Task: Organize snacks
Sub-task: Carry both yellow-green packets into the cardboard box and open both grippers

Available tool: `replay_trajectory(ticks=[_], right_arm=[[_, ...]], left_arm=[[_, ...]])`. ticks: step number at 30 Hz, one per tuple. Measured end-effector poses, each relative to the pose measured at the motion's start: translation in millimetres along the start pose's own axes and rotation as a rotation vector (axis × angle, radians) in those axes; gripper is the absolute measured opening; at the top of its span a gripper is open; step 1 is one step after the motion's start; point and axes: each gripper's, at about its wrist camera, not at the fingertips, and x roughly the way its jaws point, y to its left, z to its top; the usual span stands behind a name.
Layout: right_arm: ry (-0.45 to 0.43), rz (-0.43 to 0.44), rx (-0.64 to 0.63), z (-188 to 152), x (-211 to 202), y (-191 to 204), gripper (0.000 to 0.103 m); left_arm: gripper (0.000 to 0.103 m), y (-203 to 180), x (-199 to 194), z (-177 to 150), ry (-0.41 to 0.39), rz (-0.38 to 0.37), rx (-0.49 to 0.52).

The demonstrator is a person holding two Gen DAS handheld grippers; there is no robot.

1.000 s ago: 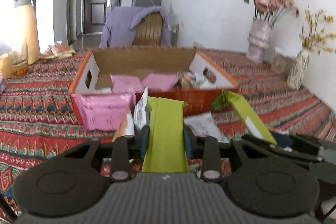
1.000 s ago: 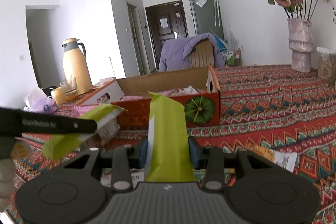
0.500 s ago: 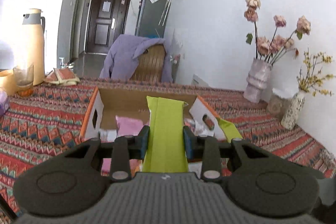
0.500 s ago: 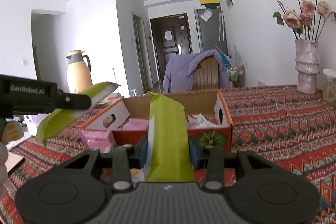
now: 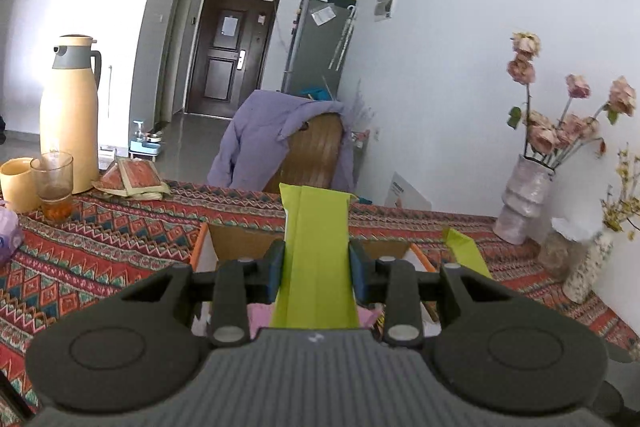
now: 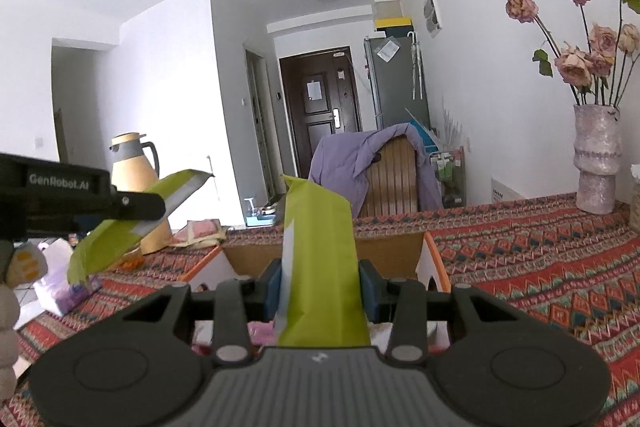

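Both tongs are seen clenched on snack packets. Between the blue pads of the left gripper a lime-green packet is pinched, standing upright above the open cardboard box. In the same manner a second green packet is pinched by the right gripper, also raised over the near edge of the box. Each packet is visible from the other camera: the right one is seen just right of the box, and the left one is shown tilted, held up left of the box.

Inside the box, pink wrappers are glimpsed under the left gripper. The box is set on a patterned red tablecloth. Left of the box, near the cloth's far edge, a glass, a yellow cup and a tall cream thermos are placed. Right of the box, a pale vase of dried roses is set against the wall. Beyond the box, a chair draped in a purple garment is seen, and farther back a grey fridge and a dark door.
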Motion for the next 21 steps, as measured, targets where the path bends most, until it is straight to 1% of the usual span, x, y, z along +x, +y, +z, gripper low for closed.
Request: replay_trajectory(ticks=[3,6,10,13,16,21], right_arm=[[0.004,-0.013,-0.002,6.3,17.8,-0.6,0.039],[0.018,-0.028,-0.006,9.9,35.6,-1.3,0.039],[0.047,-0.033,-0.005,7.9,57.7,-3.3,0.039],[0.068,-0.041,-0.004,5.4,74.9,-4.9,0.039],[0.082,-0.051,0.011,0.2,86.4,-8.9,0.039],[0.108,-0.063,0.048,-13.3,100.5,-21.4,0.039]], left_arm=[[0.034,4.3,16.4,6.2,0.009,0.025,-0.002],[0.034,8.6,34.7,9.7,0.040,0.039,-0.014],[0.034,11.1,58.2,9.0,0.065,0.068,-0.013],[0.034,13.3,76.8,7.7,0.089,0.074,-0.029],[0.034,11.5,93.2,3.3,0.114,0.085,-0.024],[0.034,5.6,115.3,-13.0,0.159,0.101,0.001]])
